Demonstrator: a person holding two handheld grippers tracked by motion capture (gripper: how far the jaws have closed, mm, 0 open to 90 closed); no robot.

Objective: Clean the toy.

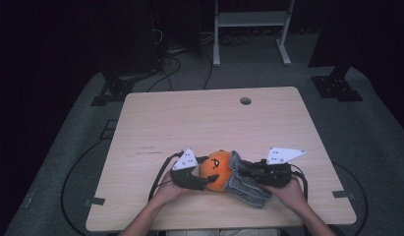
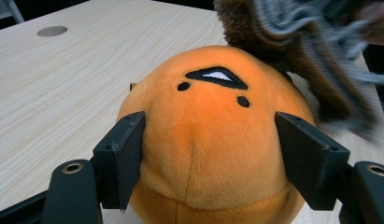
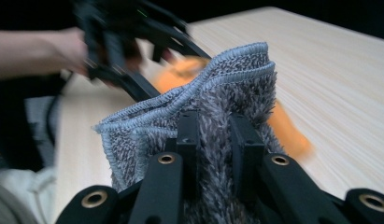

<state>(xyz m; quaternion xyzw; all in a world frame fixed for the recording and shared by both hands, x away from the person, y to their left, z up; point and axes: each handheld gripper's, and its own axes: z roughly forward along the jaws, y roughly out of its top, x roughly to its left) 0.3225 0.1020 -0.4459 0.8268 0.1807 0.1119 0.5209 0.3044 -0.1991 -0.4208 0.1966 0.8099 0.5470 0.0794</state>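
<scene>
The orange plush toy [image 2: 213, 140] looks soft and light; the left tool [image 2: 210, 158] squeezes its sides. Beside the toy, the right tool [image 3: 216, 140] pinches a limp, fuzzy grey cloth [image 3: 217, 88] near its hem.

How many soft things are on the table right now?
2: a round orange plush toy clamped in the left gripper, and a grey fluffy cloth pinched by the right gripper, pressed against the toy's side.

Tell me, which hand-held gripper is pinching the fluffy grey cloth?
The right hand-held gripper. Its jaws are shut on the fluffy grey towel cloth. The left hand-held gripper instead squeezes the round orange plush toy with a stitched face.
</scene>
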